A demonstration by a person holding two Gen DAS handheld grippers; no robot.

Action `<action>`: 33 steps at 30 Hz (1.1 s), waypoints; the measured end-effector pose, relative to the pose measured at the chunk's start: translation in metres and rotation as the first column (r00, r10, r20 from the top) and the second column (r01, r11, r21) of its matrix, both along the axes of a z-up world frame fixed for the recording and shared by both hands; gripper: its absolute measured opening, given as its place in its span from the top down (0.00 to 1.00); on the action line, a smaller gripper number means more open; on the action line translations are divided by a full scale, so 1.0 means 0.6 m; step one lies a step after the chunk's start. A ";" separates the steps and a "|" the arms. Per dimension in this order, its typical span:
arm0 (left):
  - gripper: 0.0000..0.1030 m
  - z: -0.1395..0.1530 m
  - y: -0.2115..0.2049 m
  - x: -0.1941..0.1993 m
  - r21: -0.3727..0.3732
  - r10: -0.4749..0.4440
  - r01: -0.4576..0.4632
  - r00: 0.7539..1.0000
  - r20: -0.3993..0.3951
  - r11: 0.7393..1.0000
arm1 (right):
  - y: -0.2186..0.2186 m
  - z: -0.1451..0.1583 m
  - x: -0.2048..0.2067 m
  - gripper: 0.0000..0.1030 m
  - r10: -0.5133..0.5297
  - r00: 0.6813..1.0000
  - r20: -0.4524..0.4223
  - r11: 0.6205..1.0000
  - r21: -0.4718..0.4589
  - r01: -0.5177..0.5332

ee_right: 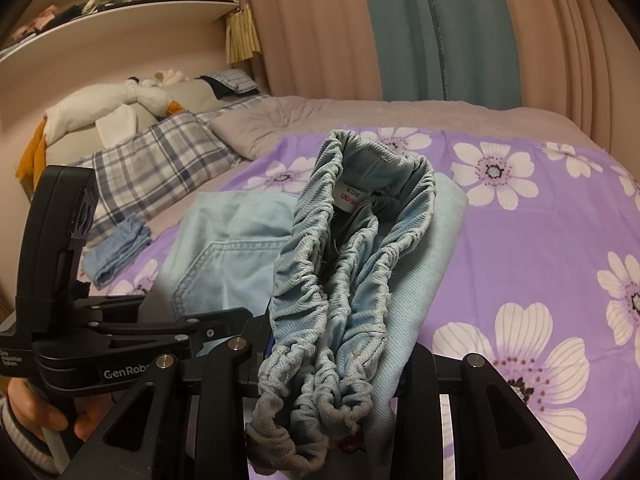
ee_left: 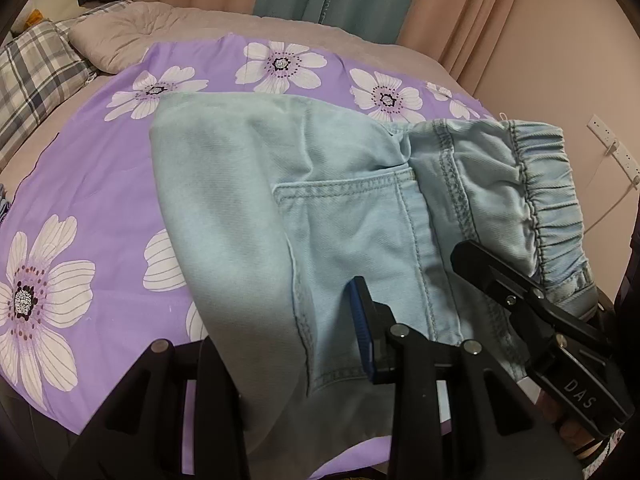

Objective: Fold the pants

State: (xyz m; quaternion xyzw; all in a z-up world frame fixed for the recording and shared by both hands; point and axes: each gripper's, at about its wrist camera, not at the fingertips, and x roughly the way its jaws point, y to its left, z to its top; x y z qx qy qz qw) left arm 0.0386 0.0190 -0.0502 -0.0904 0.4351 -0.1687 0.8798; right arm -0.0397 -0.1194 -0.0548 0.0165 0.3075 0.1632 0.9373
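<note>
The left gripper is clamped on a fold of the light blue denim pants, its blue-padded finger pressed against the cloth below the back pocket. The right gripper pinches the gathered elastic waistband, which bunches up between its fingers, size label showing. The pants lie folded on the purple flowered sheet on the bed, beside a plaid pillow.
</note>
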 end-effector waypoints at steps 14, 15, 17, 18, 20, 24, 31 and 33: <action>0.69 -0.012 -0.005 0.014 -0.001 0.001 -0.002 1.000 -0.022 1.000 | -0.001 0.000 0.002 0.65 -0.002 1.000 -0.018 1.000 -0.002 0.002; 0.69 -0.012 -0.006 0.015 -0.001 0.001 -0.001 1.000 -0.023 1.000 | 0.000 0.001 0.004 0.65 -0.002 1.000 -0.019 1.000 -0.002 0.002; 0.69 -0.013 -0.007 0.017 0.001 0.002 -0.002 1.000 -0.024 1.000 | 0.002 -0.002 0.006 0.65 -0.003 1.000 -0.021 1.000 -0.002 0.003; 0.69 -0.015 -0.007 0.018 0.001 0.002 -0.002 1.000 -0.026 1.000 | 0.002 -0.002 0.006 0.65 -0.003 1.000 -0.021 1.000 -0.002 0.003; 0.69 -0.018 -0.007 0.021 0.000 0.002 -0.002 1.000 -0.030 1.000 | 0.004 -0.004 0.011 0.65 -0.003 1.000 -0.028 1.000 0.001 0.003; 0.69 -0.021 -0.008 0.021 0.001 0.002 -0.002 0.999 -0.032 1.000 | 0.004 -0.005 0.013 0.65 -0.003 1.000 -0.030 1.000 0.001 0.003; 0.69 -0.029 -0.009 0.033 0.004 0.002 -0.002 0.999 -0.041 1.000 | 0.005 -0.005 0.013 0.65 -0.005 0.999 -0.032 1.000 0.002 0.005; 0.69 -0.031 -0.009 0.037 0.005 0.002 -0.002 0.999 -0.045 1.000 | 0.006 -0.005 0.014 0.65 -0.006 0.999 -0.034 1.000 0.002 0.006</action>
